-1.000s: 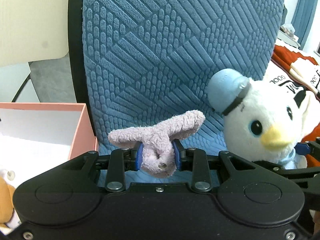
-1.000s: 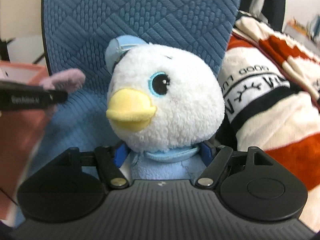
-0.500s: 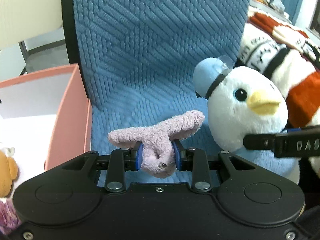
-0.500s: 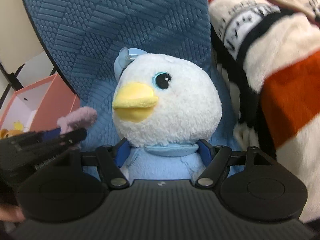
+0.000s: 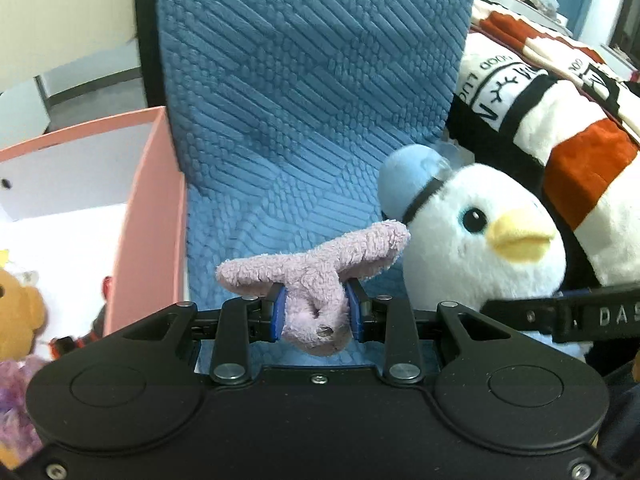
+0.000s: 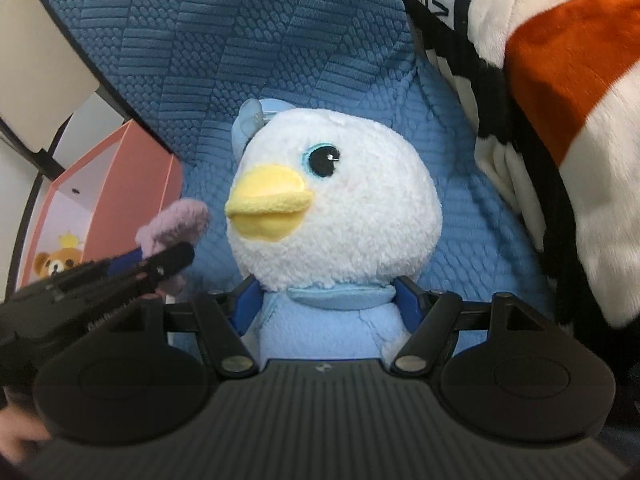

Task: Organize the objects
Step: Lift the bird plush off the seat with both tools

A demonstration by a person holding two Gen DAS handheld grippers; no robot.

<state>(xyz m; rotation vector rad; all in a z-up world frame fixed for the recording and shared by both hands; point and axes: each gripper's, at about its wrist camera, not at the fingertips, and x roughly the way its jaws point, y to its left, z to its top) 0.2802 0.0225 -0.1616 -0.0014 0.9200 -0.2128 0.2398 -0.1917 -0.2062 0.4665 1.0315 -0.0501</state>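
Between the left hand-held gripper point(image 5: 316, 312) pads sits a lilac plush point(image 5: 316, 272).

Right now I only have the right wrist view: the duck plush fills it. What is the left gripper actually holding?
Observer: The left gripper is shut on a small purple plush, its blue pads pinching the middle.
Operator: What sits in the pink box besides the bear?
Observer: In the pink box, something fuzzy and purple lies at the near corner.
Operator: Any marking on the right gripper?
Observer: The right gripper, shut on the duck plush, carries white letters "DAS" on its finger.
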